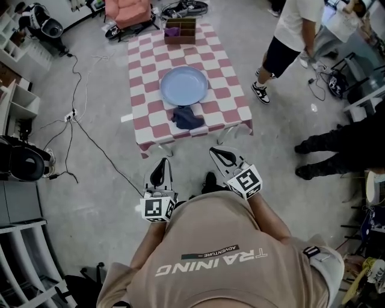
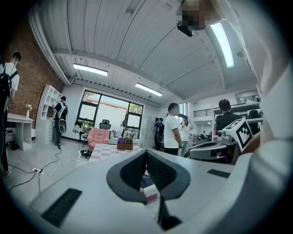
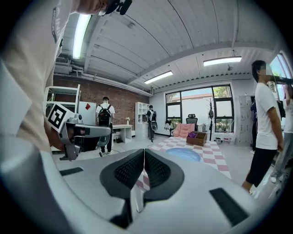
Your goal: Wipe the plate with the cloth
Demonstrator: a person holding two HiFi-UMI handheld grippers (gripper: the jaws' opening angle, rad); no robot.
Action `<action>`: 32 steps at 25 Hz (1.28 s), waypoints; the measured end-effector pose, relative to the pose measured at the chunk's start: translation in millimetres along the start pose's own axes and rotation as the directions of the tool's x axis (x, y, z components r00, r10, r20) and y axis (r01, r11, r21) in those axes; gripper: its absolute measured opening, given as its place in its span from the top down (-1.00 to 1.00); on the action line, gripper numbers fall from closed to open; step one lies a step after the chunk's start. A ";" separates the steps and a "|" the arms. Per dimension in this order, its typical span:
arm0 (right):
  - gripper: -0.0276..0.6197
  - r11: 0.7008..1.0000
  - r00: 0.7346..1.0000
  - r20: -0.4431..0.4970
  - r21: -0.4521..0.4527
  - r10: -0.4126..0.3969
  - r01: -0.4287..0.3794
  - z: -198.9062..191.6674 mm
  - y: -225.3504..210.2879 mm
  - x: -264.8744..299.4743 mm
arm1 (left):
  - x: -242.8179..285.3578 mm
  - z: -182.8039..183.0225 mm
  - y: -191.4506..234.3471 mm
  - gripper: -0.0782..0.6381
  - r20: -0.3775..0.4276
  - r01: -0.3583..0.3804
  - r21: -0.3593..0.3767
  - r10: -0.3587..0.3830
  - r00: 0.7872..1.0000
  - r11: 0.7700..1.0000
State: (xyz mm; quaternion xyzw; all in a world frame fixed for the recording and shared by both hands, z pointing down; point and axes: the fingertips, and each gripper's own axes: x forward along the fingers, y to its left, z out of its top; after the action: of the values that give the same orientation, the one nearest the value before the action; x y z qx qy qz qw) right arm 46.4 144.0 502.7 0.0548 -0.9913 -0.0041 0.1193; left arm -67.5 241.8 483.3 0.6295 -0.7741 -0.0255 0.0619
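Observation:
A pale blue plate (image 1: 184, 85) lies in the middle of a table with a pink and white checked cloth (image 1: 144, 72). A dark blue cloth (image 1: 188, 118) is bunched at the table's near edge, just below the plate. My left gripper (image 1: 160, 163) and my right gripper (image 1: 219, 153) hover over the floor short of the table, both pointing toward it. Each is shut with nothing held. The right gripper view shows the plate (image 3: 183, 154) ahead, beyond my right gripper (image 3: 144, 153). My left gripper (image 2: 146, 154) points at the table (image 2: 103, 151).
A brown box (image 1: 180, 30) stands at the table's far end, a pink chair (image 1: 127, 11) beyond it. A cable (image 1: 90, 135) runs over the floor at the left. A person (image 1: 289, 42) stands right of the table, another's legs (image 1: 337, 147) further right. Shelves (image 1: 18, 102) line the left.

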 end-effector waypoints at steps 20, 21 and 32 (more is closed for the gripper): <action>0.86 0.984 0.988 -0.022 -0.085 0.154 -0.155 -21.5 -63.1 19.2 | 80.6 20.4 0.8 0.74 0.012 -0.155 0.036 0.155 0.988 0.987; 0.86 0.984 0.987 -0.022 -0.075 0.161 -0.162 -21.2 -62.3 21.9 | 81.9 19.8 3.0 0.74 0.004 -0.156 0.038 0.156 0.988 0.987; 0.86 0.987 0.987 -0.031 -0.033 0.158 -0.159 -13.1 -77.3 70.3 | 115.4 20.6 43.1 0.74 -0.005 -0.119 0.053 0.120 0.993 0.991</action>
State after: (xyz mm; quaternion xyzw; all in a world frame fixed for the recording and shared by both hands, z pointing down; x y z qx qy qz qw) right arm -10.0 59.5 530.4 -0.0263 -0.9905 -0.0116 0.1344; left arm -135.1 137.0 475.3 0.5835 -0.8106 0.0011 0.0501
